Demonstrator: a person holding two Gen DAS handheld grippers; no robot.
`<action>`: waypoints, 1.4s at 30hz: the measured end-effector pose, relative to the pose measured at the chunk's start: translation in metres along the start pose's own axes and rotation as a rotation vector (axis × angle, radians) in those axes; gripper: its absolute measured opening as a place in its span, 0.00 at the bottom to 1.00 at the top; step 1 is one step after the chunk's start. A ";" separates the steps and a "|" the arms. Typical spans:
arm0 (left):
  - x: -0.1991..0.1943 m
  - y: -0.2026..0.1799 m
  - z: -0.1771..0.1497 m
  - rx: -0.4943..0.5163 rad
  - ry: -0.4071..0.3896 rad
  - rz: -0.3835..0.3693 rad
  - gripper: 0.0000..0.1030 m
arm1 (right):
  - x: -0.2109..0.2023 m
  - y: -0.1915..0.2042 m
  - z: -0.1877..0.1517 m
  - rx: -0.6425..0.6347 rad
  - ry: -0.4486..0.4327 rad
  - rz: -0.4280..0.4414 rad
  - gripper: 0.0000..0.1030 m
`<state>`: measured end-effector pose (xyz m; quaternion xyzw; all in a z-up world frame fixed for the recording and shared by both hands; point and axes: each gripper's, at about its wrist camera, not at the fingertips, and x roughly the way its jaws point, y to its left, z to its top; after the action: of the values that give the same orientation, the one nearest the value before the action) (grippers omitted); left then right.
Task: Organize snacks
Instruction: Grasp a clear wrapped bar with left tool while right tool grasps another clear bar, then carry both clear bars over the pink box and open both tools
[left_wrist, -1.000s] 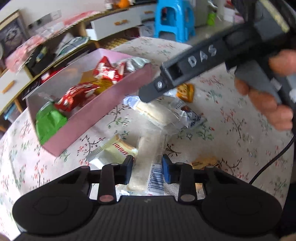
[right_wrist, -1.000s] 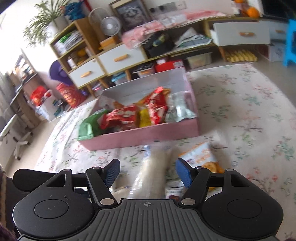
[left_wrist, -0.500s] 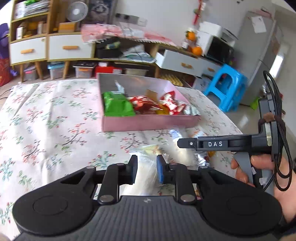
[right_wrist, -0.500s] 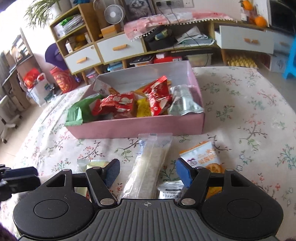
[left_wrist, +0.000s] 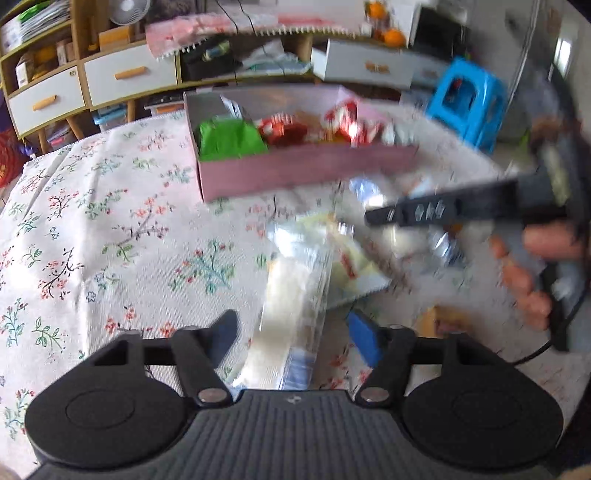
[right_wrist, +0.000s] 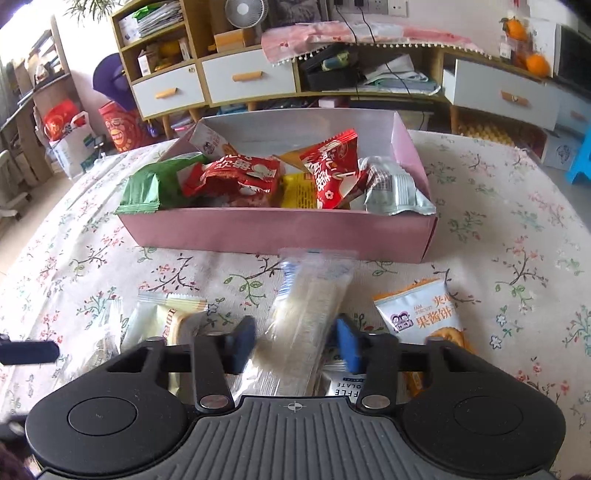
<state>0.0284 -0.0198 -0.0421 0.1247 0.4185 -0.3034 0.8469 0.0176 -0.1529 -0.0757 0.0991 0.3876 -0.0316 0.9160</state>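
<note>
A pink box on the floral table holds green, red, yellow and silver snack packets. In front of it lies a clear-wrapped pale bar. My right gripper is closing on this bar, and its blue pads meet the bar's sides. A second clear-wrapped pale bar lies between the pads of my left gripper. Those jaws are opening and the pads stand apart from the wrapper. In the left wrist view the pink box is further back, and the right gripper's finger crosses from the right.
An orange-and-white biscuit packet lies right of the right gripper, a cream packet to its left. A person's hand holds the right tool. Beyond the table stand drawer cabinets and a blue stool.
The right jaws have narrowed from wide apart onto the pale bar, which has shifted. The left gripper rolled level, its jaws pinched narrower on its bar, then spread away from it.
</note>
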 end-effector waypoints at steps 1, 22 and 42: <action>0.004 -0.002 -0.002 0.011 0.022 0.021 0.38 | 0.000 -0.001 0.000 -0.003 0.001 0.012 0.30; -0.040 0.019 0.009 -0.208 -0.121 0.029 0.20 | -0.031 -0.032 -0.009 0.180 -0.035 0.131 0.22; -0.033 0.015 0.043 -0.256 -0.193 0.005 0.20 | -0.056 -0.056 0.002 0.290 -0.141 0.208 0.22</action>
<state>0.0493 -0.0145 0.0096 -0.0131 0.3702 -0.2560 0.8929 -0.0276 -0.2092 -0.0425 0.2671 0.3014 0.0009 0.9153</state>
